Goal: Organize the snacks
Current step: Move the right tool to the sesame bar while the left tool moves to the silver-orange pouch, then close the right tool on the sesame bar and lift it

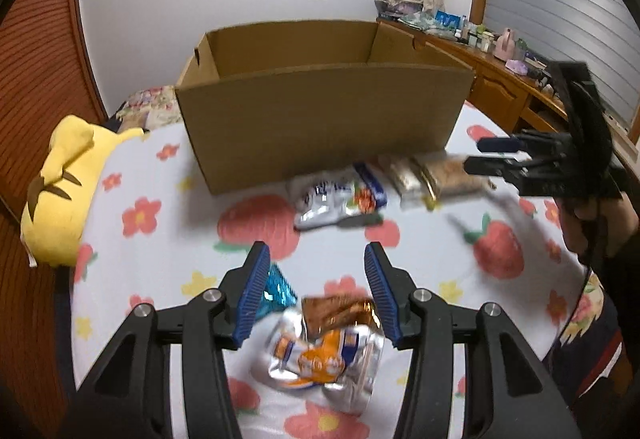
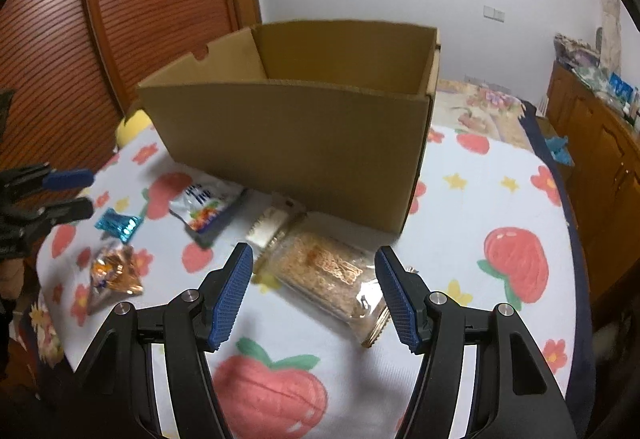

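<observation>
I have the cardboard box [image 1: 320,127] standing open at the back of the bed [image 1: 432,255], which wears a sheet printed with strawberries and flowers, and every snack lies outside the box, in front of it. The biggest is the clear cracker pack [image 2: 328,275], lying diagonally just beside the box's front corner. My right gripper [image 2: 316,295] is spread wide with its fingers either side of that pack, nothing clamped. I judge this the grab to make: I want to come down square across the pack's narrow width, near its middle, and squeeze gently so the crackers don't break. Beside it lie a paler bar pack [image 2: 268,225] and a white-and-blue pouch [image 2: 206,209]. My left gripper [image 1: 316,293] also stands open, empty, above the crumpled orange-and-silver packet [image 1: 326,355], with a small blue foil sweet [image 1: 276,293] touching its left finger. There I should centre on the packet and leave the sweet out.
</observation>
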Demonstrator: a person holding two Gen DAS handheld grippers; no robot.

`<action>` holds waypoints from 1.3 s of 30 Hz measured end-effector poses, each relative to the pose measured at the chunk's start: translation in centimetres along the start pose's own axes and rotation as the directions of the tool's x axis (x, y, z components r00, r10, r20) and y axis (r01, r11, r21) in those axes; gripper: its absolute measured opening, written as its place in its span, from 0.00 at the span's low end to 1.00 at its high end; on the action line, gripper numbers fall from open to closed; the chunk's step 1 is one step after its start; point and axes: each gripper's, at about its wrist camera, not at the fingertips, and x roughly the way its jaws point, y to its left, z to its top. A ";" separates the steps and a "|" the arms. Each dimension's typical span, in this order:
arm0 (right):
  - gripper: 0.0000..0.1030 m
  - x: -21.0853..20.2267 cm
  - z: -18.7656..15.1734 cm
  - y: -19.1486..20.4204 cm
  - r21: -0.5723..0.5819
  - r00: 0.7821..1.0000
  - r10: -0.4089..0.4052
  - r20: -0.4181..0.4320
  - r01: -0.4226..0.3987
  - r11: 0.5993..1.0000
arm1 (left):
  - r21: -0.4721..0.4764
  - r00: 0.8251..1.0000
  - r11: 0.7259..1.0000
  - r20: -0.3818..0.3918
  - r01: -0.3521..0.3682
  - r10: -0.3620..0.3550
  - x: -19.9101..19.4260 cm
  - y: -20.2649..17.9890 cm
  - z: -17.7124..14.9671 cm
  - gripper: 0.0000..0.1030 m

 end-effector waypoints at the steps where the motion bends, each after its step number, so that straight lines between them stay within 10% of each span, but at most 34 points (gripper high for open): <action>1: 0.63 0.4 0.0 -0.1 -0.006 1.000 -0.001 -0.007 0.001 1.000 | 0.004 1.000 1.000 -0.004 -0.004 0.004 0.0 0.0 -0.4 0.48; 22: 0.71 3.2 -2.0 0.6 -0.097 0.991 0.023 -0.134 -0.036 0.995 | 0.009 0.998 1.000 -0.061 0.006 -0.006 0.8 -0.2 -5.2 0.57; 26: 0.47 2.9 -2.7 1.4 -0.104 0.993 -0.048 -0.111 0.037 0.994 | 0.012 0.998 1.000 -0.065 0.013 -0.012 0.9 -0.2 -5.4 0.61; 39: 0.47 0.0 -5.9 4.3 -0.086 0.997 -0.049 -0.054 0.044 0.995 | 0.050 0.995 0.999 -0.099 0.018 -0.013 1.2 -0.6 -5.9 0.66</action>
